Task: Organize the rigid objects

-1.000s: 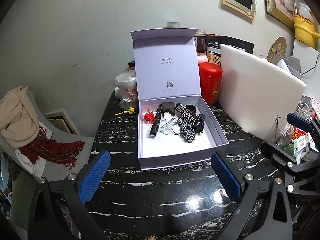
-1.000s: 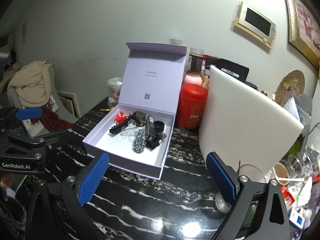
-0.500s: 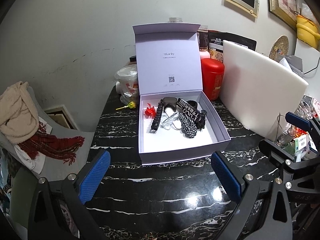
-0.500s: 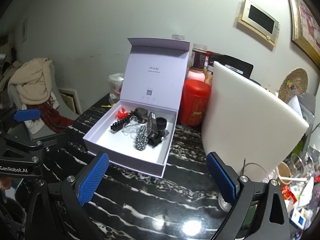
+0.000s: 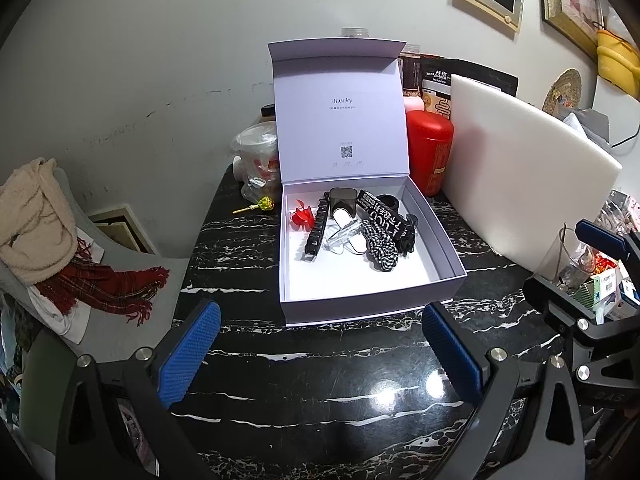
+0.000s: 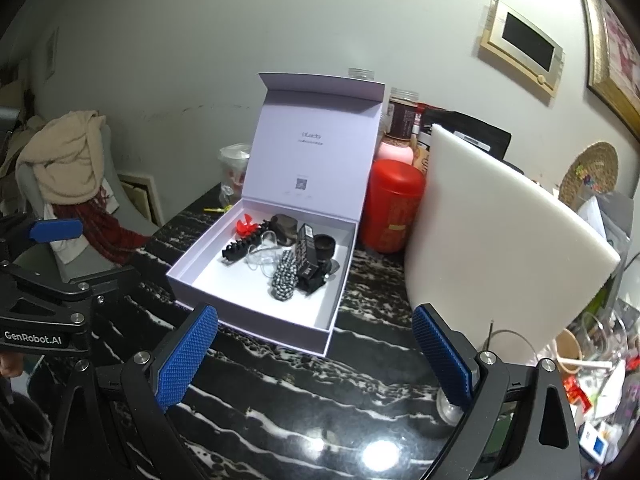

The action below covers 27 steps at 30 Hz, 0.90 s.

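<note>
Pale lilac cardboard, the open hinged-lid gift box [image 5: 362, 300] sits toward the back edge of the black white-veined marble table [image 5: 320, 392], lid upright. Inside, bunched at its far end, lie a red plastic propeller [image 5: 301, 216], a black toothed comb-like strip [image 5: 316, 232], a black-and-white braided cord [image 5: 380, 244] and a black printed carton [image 5: 380, 214]. A red cylindrical canister [image 5: 430, 152] stands just beside the box. The left gripper [image 5: 318, 354] and right gripper [image 6: 314, 354] both hover spread wide, holding nothing.
</note>
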Motion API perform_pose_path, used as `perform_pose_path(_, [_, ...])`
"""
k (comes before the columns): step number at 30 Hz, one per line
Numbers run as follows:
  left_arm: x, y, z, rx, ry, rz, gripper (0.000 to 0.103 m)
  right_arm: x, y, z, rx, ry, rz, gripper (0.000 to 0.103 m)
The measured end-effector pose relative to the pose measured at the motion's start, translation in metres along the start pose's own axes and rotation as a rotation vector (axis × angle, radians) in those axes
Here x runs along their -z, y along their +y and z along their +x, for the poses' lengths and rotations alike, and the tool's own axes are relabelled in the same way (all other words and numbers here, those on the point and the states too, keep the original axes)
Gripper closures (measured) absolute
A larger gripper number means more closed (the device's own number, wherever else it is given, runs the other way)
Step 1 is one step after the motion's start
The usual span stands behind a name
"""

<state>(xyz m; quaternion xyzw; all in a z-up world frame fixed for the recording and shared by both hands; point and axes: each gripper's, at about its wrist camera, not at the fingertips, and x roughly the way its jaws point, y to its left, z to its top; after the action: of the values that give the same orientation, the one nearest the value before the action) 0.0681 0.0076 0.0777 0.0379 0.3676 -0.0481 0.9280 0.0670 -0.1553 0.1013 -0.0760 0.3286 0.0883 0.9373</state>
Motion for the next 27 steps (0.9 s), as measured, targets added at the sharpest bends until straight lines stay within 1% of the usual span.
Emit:
perform_pose_path(19, [0.0030,0.0006,0.0026,0.013,0.017,0.002,0.000,0.0038,0.0008,0.0027,0.006,0.015,-0.004,0.004])
perform_pose_path(23, [0.0034,0.0003,0.0026,0.002,0.013,0.010,0.000,0.0056,0.0008,0.0043,0.008,0.020,-0.006,0.004])
perform_pose_path(27, [0.0042,0.0003,0.0031,0.017,0.007,0.013,0.000,0.0061,0.0014,0.0050,0.010,0.023,-0.007,0.004])
